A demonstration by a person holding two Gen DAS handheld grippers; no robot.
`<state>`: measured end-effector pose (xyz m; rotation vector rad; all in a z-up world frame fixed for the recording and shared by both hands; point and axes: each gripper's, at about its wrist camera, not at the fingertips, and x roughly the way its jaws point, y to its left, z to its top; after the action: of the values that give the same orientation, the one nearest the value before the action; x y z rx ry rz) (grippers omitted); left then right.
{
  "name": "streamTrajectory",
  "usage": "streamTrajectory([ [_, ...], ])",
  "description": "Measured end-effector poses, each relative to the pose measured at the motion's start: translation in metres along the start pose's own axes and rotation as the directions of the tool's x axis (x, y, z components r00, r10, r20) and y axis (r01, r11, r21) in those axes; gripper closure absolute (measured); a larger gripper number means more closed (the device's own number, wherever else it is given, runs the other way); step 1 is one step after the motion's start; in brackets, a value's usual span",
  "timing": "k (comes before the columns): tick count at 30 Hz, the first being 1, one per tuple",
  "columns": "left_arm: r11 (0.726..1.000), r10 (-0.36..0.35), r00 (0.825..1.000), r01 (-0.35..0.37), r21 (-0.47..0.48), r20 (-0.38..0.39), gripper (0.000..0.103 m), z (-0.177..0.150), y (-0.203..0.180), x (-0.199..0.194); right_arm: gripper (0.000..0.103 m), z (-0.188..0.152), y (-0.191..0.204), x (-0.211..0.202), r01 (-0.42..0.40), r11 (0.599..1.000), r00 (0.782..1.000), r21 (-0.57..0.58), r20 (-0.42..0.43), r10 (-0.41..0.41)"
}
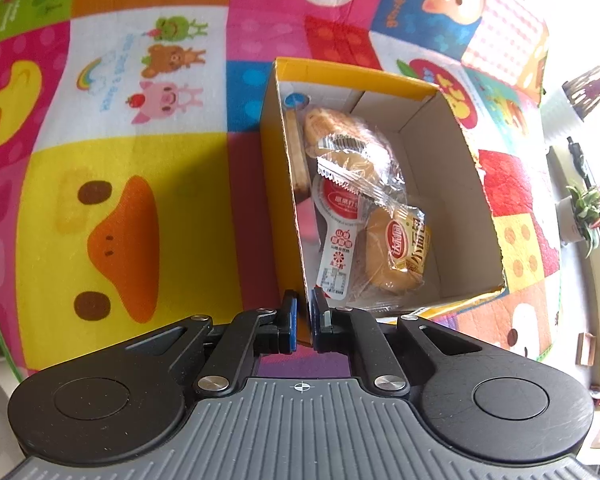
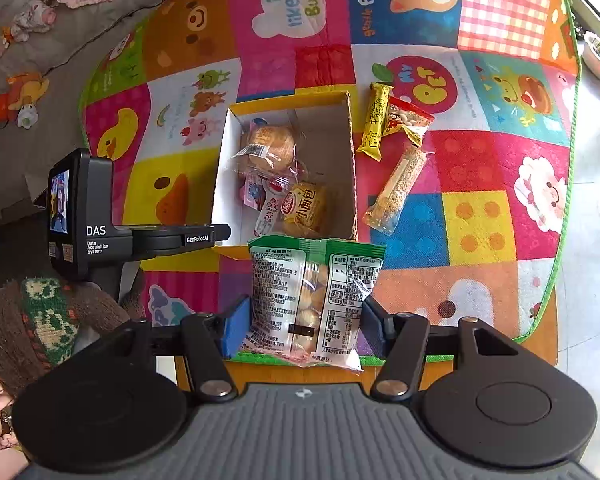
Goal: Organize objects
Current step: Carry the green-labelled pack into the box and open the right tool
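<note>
- A home, most likely a living room or a child's play corner.
- A bright patchwork play mat with cartoon ducks, bears and pigs covers the floor.
- A grey sofa beside it holds small soft toys.
- Potted plants stand along a sunlit window edge.
- Pale floor tiles show past the mat's green border.

Black tool with blue pads (silver screws), brown knitted sleeve.

Bright daylight from right, window glare blown out; strong fisheye bending at edges; shadow on play mat; centre sharp.
</note>
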<state>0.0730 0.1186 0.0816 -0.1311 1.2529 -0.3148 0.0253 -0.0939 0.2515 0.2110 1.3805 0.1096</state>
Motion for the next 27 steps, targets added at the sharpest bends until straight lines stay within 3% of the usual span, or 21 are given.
streamTrajectory([
  [4, 0.999, -0.024, 0.999, 0.025, -0.039, 0.047, 0.094, -0.008, 0.006, -0.002, 0.045, 0.0, 0.002, -0.001, -0.001, 1.0, 1.0, -0.011, -0.015, 0.001],
  [11, 0.998, 0.008, 1.0, -0.007, -0.063, 0.019, 0.094, -0.003, 0.0, 0.001, 0.045, 0.004, 0.003, 0.02, -0.023, 0.999, 0.996, 0.024, -0.091, 0.025],
  [17, 0.997, 0.025, 1.0, -0.025, -0.07, -0.003, 0.094, -0.001, -0.001, 0.004, 0.045, 0.047, 0.008, 0.029, -0.041, 0.999, 0.999, 0.023, -0.015, 0.041],
  [19, 0.997, 0.033, 0.999, -0.034, -0.073, -0.015, 0.094, 0.0, -0.002, 0.006, 0.045, 0.065, 0.009, 0.03, -0.092, 0.996, 0.996, 0.015, 0.014, 0.092],
  [22, 0.995, 0.044, 0.999, -0.047, -0.084, -0.028, 0.094, 0.002, -0.004, 0.008, 0.036, 0.084, 0.008, 0.038, -0.134, 0.991, 0.991, -0.003, 0.017, 0.134],
  [27, 0.99, 0.07, 0.996, -0.076, -0.116, -0.057, 0.094, 0.005, -0.006, 0.012, 0.036, 0.094, -0.03, 0.048, -0.137, 0.99, 0.991, 0.011, 0.006, 0.137],
])
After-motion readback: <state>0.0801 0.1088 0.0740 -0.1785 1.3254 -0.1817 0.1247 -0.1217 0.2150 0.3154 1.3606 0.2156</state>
